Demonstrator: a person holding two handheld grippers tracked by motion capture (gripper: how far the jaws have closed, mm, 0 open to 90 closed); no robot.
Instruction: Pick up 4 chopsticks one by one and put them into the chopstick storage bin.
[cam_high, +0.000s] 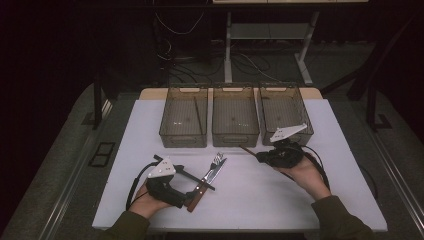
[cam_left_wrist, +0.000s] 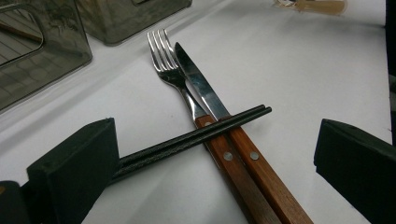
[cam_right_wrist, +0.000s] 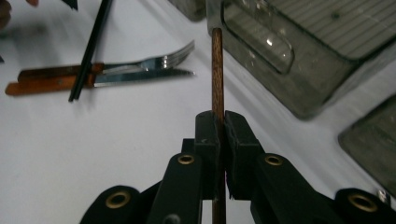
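Note:
A fork (cam_left_wrist: 169, 65) and a knife (cam_left_wrist: 198, 84) with brown wooden handles lie side by side on the white table (cam_high: 260, 195). A pair of black chopsticks (cam_left_wrist: 196, 133) lies across their handles. My left gripper (cam_left_wrist: 215, 140) is open, its jaws wide apart on either side of the handles, and the chopsticks' near end runs behind its left jaw. In the high view the left gripper (cam_high: 189, 187) is at the front left. My right gripper (cam_right_wrist: 222, 123) is shut on a thin brown wooden stick (cam_right_wrist: 217, 70), held above the table in front of the bins (cam_high: 260, 156).
Three see-through grey bins stand in a row at the back of the table: left (cam_high: 167, 135), middle (cam_high: 235, 140), right (cam_high: 305, 112). The left bin holds a thin dark stick (cam_high: 199, 116). Table legs and cables lie beyond the table.

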